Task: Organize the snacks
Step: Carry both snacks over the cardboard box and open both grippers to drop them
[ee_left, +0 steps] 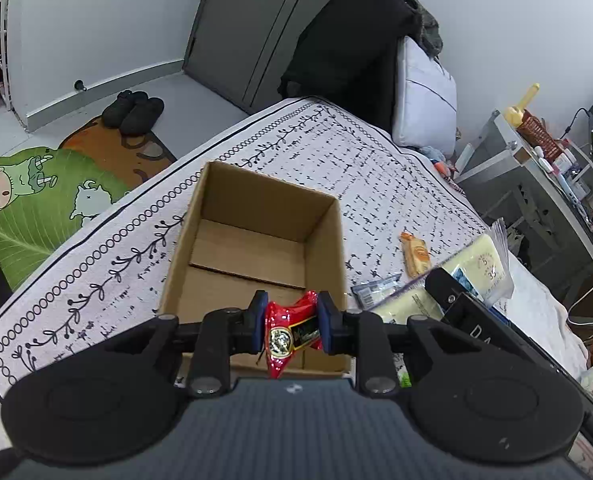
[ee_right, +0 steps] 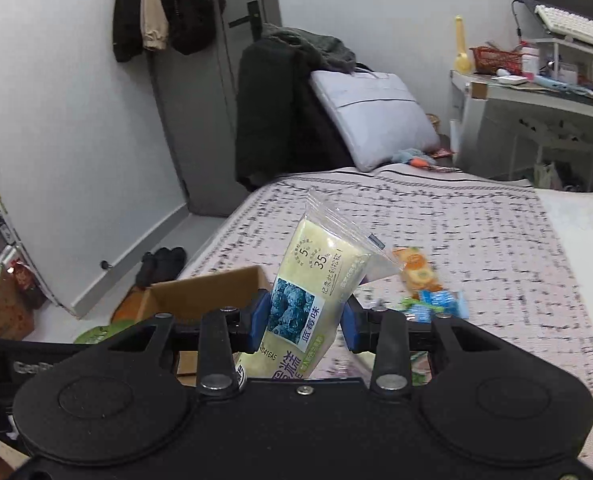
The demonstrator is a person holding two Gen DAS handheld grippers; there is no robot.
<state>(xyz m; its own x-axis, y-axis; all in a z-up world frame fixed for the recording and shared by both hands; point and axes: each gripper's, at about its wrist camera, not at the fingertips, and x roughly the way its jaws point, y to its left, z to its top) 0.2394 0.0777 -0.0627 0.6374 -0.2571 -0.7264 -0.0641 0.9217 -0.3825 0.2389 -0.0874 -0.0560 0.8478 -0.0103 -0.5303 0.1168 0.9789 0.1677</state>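
Now our left gripper squeezes a red snack packet over the near edge of the cardboard box; right of the box, our right gripper pinches a blueberry cake bag.

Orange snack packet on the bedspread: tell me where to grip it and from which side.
Grip the orange snack packet across its narrow width at mid-length, coming straight down from above. It lies flat on the bedspread, long and slim, apart from the cardboard box, with bare cloth along both long edges for the claw fingers.
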